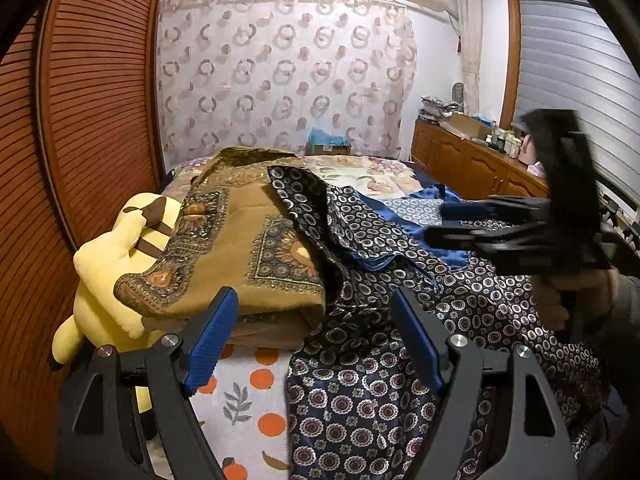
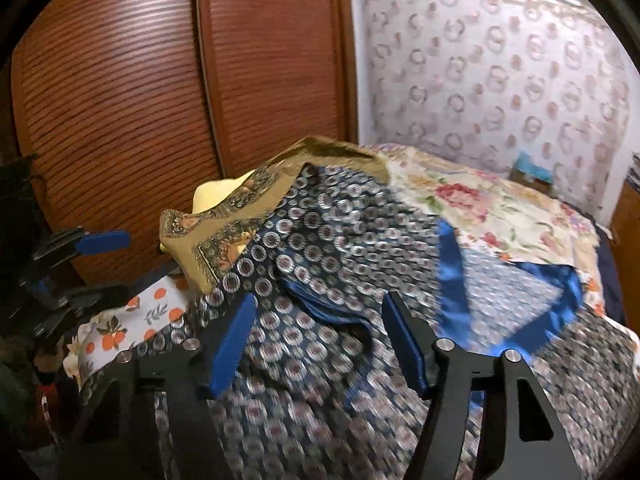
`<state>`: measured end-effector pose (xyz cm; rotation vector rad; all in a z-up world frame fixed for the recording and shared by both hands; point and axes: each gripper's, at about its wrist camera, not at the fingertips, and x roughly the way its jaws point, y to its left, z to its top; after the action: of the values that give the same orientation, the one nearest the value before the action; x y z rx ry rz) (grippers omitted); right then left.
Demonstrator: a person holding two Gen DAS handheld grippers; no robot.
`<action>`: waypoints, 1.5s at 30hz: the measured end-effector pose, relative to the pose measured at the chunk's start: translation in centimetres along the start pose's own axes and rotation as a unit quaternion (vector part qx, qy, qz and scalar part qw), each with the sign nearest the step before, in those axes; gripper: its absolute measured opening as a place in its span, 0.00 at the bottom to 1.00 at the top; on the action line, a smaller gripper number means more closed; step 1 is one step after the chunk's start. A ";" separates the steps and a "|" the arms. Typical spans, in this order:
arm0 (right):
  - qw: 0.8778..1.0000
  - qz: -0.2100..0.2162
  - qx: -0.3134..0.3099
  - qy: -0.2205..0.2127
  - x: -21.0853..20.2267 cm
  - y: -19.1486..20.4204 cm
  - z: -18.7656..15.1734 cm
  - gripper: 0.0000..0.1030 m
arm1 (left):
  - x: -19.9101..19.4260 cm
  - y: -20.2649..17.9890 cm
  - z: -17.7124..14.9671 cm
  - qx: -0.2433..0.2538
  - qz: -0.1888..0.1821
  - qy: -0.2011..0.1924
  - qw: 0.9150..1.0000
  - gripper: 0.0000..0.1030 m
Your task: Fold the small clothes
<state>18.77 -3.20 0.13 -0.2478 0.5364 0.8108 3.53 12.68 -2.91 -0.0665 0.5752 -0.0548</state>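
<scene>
A dark navy satin garment point(image 1: 360, 380) with a round flower print and bright blue lining lies crumpled across the bed; it fills the middle of the right wrist view point(image 2: 320, 240). My left gripper point(image 1: 316, 320) hovers open over the garment's left edge, with nothing between its blue pads. My right gripper point(image 2: 320, 336) is open above the cloth, and its pads press on nothing. From the left wrist it shows as a blurred black shape point(image 1: 448, 224) at the right, held by a hand. The left gripper point(image 2: 96, 268) appears at the far left of the right wrist view.
A folded brown patterned cloth point(image 1: 248, 248) rests on a yellow plush toy point(image 1: 112, 264) at the left. Beneath is a white sheet with orange dots point(image 1: 248, 400), and a floral quilt point(image 2: 480, 208) lies beyond. A slatted wooden wardrobe point(image 1: 80, 120) stands left, a wooden cabinet point(image 1: 472, 164) right.
</scene>
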 end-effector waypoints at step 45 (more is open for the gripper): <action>0.995 -0.092 0.040 0.026 1.1 -5.4 1.7 0.60 | 2.0 -3.2 1.5 0.028 -0.032 0.017 0.999 0.77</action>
<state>24.01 -5.45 1.05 -0.2421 0.5847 0.6050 5.90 9.43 -2.49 -0.0292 0.6055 -0.1354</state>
